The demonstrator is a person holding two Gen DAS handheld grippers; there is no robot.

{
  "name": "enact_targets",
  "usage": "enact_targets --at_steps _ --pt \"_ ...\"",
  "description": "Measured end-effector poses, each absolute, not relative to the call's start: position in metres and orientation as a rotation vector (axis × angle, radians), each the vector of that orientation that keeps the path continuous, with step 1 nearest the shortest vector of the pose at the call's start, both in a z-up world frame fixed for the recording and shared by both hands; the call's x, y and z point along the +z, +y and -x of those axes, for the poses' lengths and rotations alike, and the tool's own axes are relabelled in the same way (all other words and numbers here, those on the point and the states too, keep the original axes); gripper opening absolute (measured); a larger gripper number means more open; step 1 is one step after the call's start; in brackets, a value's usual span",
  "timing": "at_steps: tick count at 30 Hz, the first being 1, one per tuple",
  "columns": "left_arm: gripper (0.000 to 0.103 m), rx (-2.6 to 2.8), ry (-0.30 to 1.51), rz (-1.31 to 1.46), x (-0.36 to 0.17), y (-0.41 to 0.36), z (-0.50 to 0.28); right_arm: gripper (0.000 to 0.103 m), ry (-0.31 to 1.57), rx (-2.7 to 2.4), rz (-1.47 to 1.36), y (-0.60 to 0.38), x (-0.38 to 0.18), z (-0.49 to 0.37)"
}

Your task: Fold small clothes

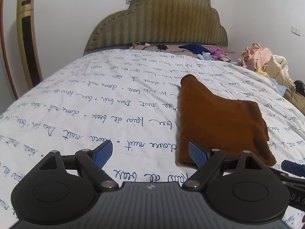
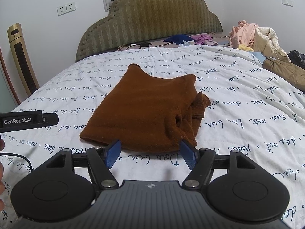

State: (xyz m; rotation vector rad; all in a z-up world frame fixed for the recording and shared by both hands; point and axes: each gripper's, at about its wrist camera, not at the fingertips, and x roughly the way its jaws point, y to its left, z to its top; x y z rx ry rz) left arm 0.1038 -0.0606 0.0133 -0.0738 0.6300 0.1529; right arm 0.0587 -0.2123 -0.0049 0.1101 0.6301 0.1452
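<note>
I hold both left tongs [image 1: 150,153] and right tongs [image 2: 150,153] wide, empty, at the folded rust-brown knit garment's [image 2: 144,106] near edge, ready to pinch.

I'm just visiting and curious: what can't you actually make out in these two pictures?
- Brown garment: its type; it is folded on itself, and the right jaw covers its near corner in the left wrist view.
- Clothes pile: separate pieces, too small and tangled in both views.
- Bedspread writing: far lines too small.
</note>
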Motion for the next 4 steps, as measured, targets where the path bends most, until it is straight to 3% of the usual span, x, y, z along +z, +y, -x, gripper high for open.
enact_targets --at_steps 4 --pt "0.088 0.138 0.655 0.112 0.0116 -0.0570 -0.1051 0.072 0.634 0.140 -0.116 -0.2142 -0.0063 -0.0597"
